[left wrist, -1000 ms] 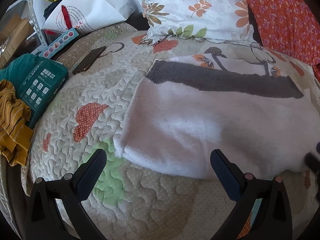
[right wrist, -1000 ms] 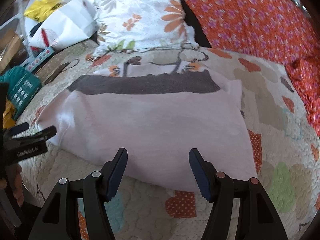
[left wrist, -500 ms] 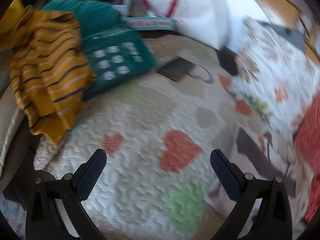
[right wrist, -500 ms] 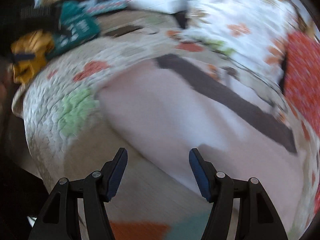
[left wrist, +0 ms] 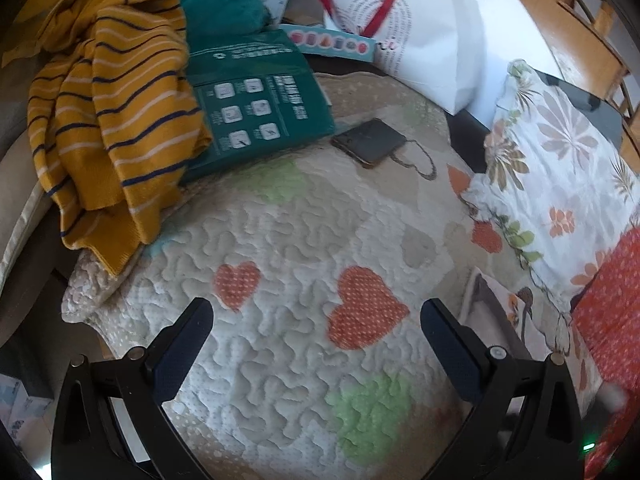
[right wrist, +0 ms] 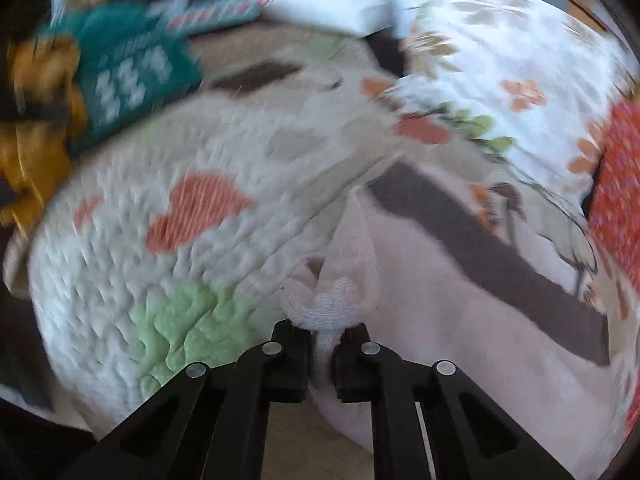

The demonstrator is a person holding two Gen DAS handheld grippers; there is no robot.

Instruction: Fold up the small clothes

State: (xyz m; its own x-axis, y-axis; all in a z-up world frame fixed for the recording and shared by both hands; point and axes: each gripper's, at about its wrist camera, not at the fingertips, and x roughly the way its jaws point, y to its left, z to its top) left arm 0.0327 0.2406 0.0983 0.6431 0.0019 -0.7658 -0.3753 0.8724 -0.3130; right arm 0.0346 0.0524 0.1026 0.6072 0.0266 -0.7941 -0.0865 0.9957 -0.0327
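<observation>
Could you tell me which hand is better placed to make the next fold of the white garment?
The right. Its tool has just closed on a bunched edge of the white garment. The left tool is open over bare quilt, with only the garment's corner at its view's right edge.

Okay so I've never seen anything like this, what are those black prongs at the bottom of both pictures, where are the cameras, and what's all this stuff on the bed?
The black prongs are two-finger grippers that a person holds, one in each hand. Each carries a wide-angle camera looking forward along its fingers, so every picture is that gripper's own view.

In the left view, the left gripper is open and empty above a quilted bedspread with heart patches. Around it lie a yellow striped garment, a green package, a dark phone, a white bag and a floral pillow.

The right view is blurred. There the right gripper has just closed and is pinching a bunched corner of the white garment with a dark band, the piece being folded.
</observation>
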